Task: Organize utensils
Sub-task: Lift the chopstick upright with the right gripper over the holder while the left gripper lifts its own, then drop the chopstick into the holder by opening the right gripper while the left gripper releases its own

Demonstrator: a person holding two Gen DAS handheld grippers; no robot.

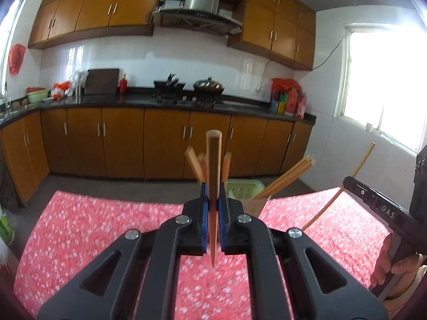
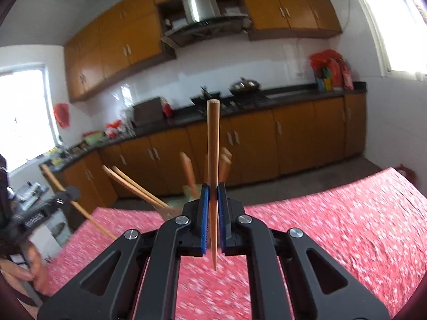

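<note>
Both grippers clenched, one chopstick each, held upright above the red tablecloth (image 1: 106, 226): left gripper (image 1: 212, 210) on its chopstick (image 1: 214, 165), right gripper (image 2: 212, 210) on its chopstick (image 2: 213, 144). The holder (image 1: 253, 202) sits at the cloth's far edge, several chopsticks leaning out. Risk: thin sticks pivoting between the pads, or snagging the leaning ones on insertion.

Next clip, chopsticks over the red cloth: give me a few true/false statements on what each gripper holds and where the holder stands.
1. The left gripper is shut on a chopstick. True.
2. The right gripper is empty. False: its jaws clamp a chopstick too.
3. Each held chopstick points thick end up. True.
4. The green holder is empty. False: several chopsticks already stand in it.
5. The tablecloth is plain blue. False: it is red with small white flowers.
</note>
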